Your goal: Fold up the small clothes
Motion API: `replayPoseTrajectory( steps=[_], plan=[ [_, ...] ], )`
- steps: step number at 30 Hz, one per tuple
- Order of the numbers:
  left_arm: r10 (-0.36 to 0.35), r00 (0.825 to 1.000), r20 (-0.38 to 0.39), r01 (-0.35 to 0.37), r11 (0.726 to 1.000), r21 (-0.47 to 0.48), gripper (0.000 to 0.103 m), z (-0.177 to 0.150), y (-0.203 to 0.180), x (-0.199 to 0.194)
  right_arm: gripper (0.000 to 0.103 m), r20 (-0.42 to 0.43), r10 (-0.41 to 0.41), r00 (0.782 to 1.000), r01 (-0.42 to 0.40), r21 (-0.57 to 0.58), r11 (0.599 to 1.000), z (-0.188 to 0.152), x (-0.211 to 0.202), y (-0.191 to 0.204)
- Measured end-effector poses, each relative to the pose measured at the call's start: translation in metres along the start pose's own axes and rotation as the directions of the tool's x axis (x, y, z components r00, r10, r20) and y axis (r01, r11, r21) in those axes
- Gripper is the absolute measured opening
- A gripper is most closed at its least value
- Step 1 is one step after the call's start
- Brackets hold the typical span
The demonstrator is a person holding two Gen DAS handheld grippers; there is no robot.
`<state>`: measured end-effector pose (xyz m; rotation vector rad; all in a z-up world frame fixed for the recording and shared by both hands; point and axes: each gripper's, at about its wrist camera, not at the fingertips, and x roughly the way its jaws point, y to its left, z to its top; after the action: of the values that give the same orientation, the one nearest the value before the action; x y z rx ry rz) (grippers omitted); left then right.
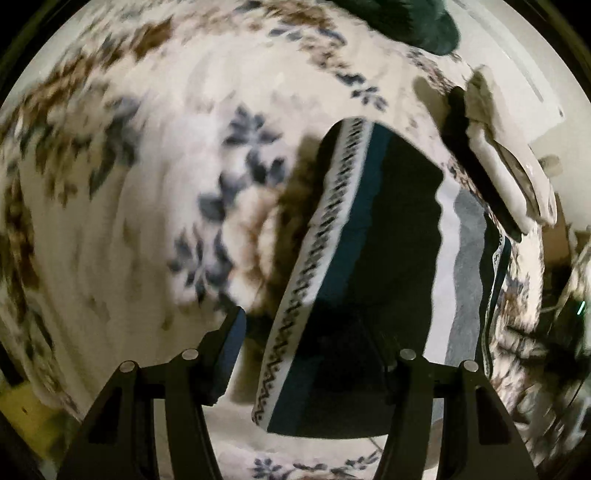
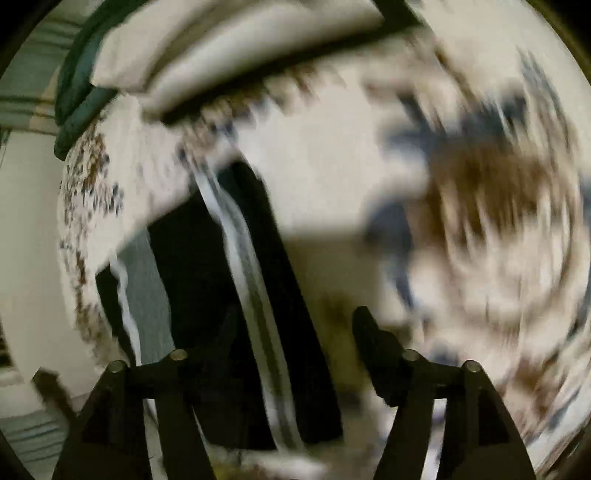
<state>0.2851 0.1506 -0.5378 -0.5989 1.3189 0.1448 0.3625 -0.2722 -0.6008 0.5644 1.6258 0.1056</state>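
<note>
A small dark garment lies flat on a floral bedspread. It has a white zigzag-patterned band, a teal stripe, a black middle and white and grey stripes. My left gripper hangs open over its near end. The left finger is off the patterned edge, and the right finger is lost against the black cloth. The right wrist view is blurred. There the same garment runs up from the bottom, and my right gripper stands open over its striped edge with nothing pinched.
A stack of folded white clothes sits at the bedspread's far right, with a dark green cloth behind it. The right wrist view shows the white stack and the green cloth at the top left, near the bed's edge.
</note>
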Motion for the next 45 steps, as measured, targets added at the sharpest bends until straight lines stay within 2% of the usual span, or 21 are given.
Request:
replayPoseTrajectory(
  steps=[2,4,5,6,10,12,14,16,19,20,23,27,30,32,33,34,35,36,38,41,45],
  plan=[
    [-0.020,0.999,-0.026,0.019,0.999,-0.048,0.057,-0.005,0.008,0.006,0.068,-0.075,0.060,0.995,-0.053,0.086,0.995,-0.020,0.018,-0.023],
    [-0.028,0.999,-0.036,0.025,0.998,-0.066,0.057,-0.008,0.009,0.009,0.065,-0.100,0.134,0.986,-0.119,0.143,0.983,-0.036,0.032,-0.032],
    [-0.027,0.999,-0.037,0.024,0.998,-0.066,0.057,-0.009,0.009,0.010,0.036,-0.086,0.160,0.983,-0.146,0.148,0.978,-0.044,0.035,-0.031],
    [-0.027,0.999,-0.035,0.025,0.998,-0.065,0.057,-0.010,0.008,0.008,0.017,-0.074,0.153,0.985,-0.142,0.143,0.979,-0.052,0.035,-0.028],
    [-0.042,0.999,-0.022,0.040,0.997,-0.061,0.057,-0.006,0.007,0.004,0.010,0.008,0.091,0.996,-0.091,0.107,0.990,-0.072,0.009,-0.017],
    [-0.053,0.999,-0.011,0.052,0.997,-0.053,0.057,0.000,0.008,0.004,0.010,-0.001,0.070,0.998,-0.070,0.106,0.992,-0.073,0.010,-0.023],
    [-0.093,0.996,0.001,0.093,0.995,-0.046,0.057,0.010,0.009,0.007,0.013,-0.046,0.077,0.996,-0.074,0.079,0.994,-0.065,0.022,-0.027],
    [-0.141,0.990,-0.003,0.141,0.989,-0.031,0.057,0.021,0.010,0.013,0.020,-0.060,0.160,0.985,-0.157,0.044,0.987,-0.048,0.023,-0.023],
    [-0.232,0.973,-0.012,0.232,0.973,-0.009,0.057,0.037,0.010,0.028,0.070,-0.013,0.266,0.964,-0.266,0.000,0.964,-0.026,0.018,-0.024],
    [-0.265,0.964,-0.020,0.265,0.964,-0.001,0.057,0.042,0.010,0.035,0.074,0.001,0.289,0.957,-0.289,0.002,0.957,-0.016,0.020,-0.026],
    [-0.380,0.923,-0.065,0.380,0.925,-0.008,0.058,0.052,0.010,0.061,0.074,-0.039,0.376,0.926,-0.375,0.027,0.927,0.014,0.047,-0.031],
    [-0.524,0.849,-0.068,0.519,0.851,-0.078,0.067,0.061,0.012,0.082,0.075,-0.185,0.519,0.835,-0.523,0.025,0.852,0.037,0.095,-0.014],
    [-0.565,0.822,-0.066,0.559,0.824,-0.095,0.067,0.066,0.006,0.091,0.075,-0.257,0.565,0.784,-0.583,0.009,0.812,0.040,0.116,0.012],
    [-0.577,0.815,-0.057,0.572,0.816,-0.087,0.067,0.067,0.000,0.092,0.075,-0.286,0.576,0.766,-0.600,0.006,0.800,0.039,0.123,0.025],
    [-0.580,0.813,-0.047,0.576,0.814,-0.076,0.067,0.065,-0.004,0.088,0.074,-0.291,0.568,0.770,-0.596,-0.009,0.803,0.035,0.123,0.029],
    [-0.577,0.816,-0.041,0.574,0.816,-0.062,0.059,0.065,-0.008,0.084,0.070,-0.292,0.555,0.778,-0.587,-0.025,0.809,0.032,0.124,0.035],
    [-0.564,0.825,-0.032,0.563,0.826,-0.039,0.048,0.064,-0.013,0.078,0.052,-0.297,0.543,0.785,-0.578,-0.037,0.815,0.029,0.126,0.041],
    [-0.551,0.834,-0.024,0.551,0.834,-0.024,0.035,0.063,-0.017,0.071,0.040,-0.291,0.536,0.793,-0.568,-0.033,0.822,0.025,0.127,0.043],
    [-0.542,0.840,-0.009,0.542,0.840,-0.024,0.030,0.066,-0.020,0.060,0.029,-0.247,0.517,0.820,-0.541,-0.035,0.841,0.023,0.120,0.047],
    [-0.516,0.856,-0.014,0.516,0.856,0.025,0.028,0.074,-0.036,0.032,0.026,-0.190,0.506,0.841,-0.521,-0.036,0.853,0.018,0.095,0.052],
    [-0.520,0.853,-0.041,0.521,0.848,0.097,0.027,0.103,-0.078,-0.004,0.025,-0.122,0.525,0.842,-0.532,-0.030,0.846,0.022,0.039,0.055]
  ],
)
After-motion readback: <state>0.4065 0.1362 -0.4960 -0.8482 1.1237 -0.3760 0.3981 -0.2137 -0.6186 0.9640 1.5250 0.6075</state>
